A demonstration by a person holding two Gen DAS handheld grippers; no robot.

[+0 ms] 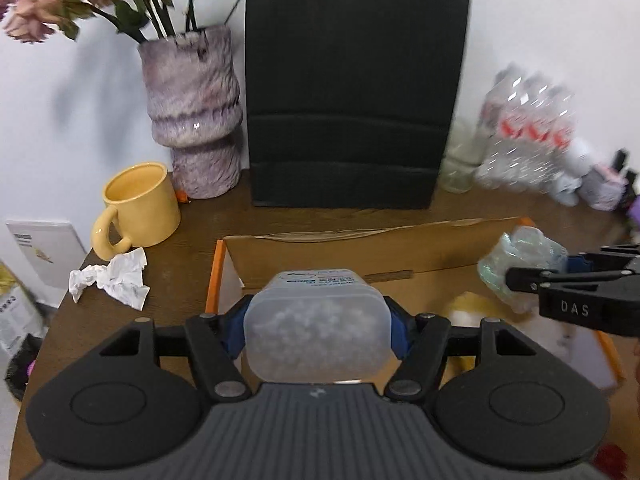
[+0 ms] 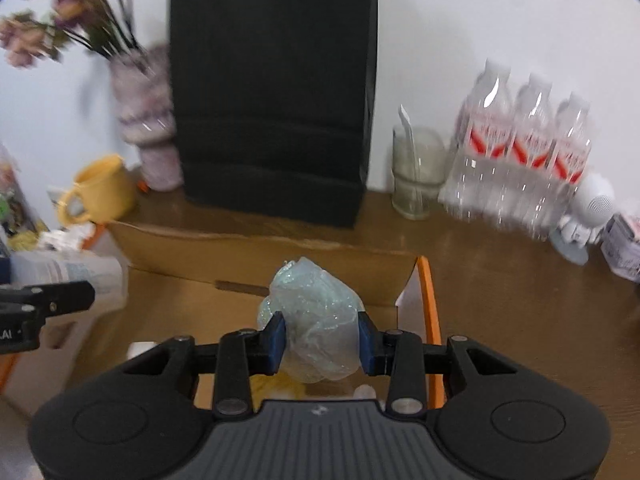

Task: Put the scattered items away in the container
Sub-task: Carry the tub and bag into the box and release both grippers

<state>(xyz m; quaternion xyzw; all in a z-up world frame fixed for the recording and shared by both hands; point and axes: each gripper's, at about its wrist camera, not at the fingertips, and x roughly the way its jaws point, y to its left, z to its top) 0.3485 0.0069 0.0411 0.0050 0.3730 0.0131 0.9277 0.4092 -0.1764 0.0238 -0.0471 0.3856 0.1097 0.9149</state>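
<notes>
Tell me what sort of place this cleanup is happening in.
Probably a home or small office desk against a white wall. The brown wooden tabletop carries everyday clutter: a vase of wilted flowers, a yellow mug and a shrink-wrapped pack of water bottles, not workshop or kitchen fittings.

The left wrist camera sits just behind the left gripper (image 1: 318, 334), close above the cardboard box (image 1: 360, 252), and looks forward across the table (image 1: 192, 236) toward the black paper bag (image 1: 352, 88) against the wall. The right wrist camera sits just behind the right gripper (image 2: 322, 340), equally near, facing the same way from further right. Both views share the box, the bag, the vase (image 1: 192, 112), the yellow mug (image 1: 140, 208) and the water bottles (image 2: 520, 148), and each catches the other gripper at its edge.
</notes>
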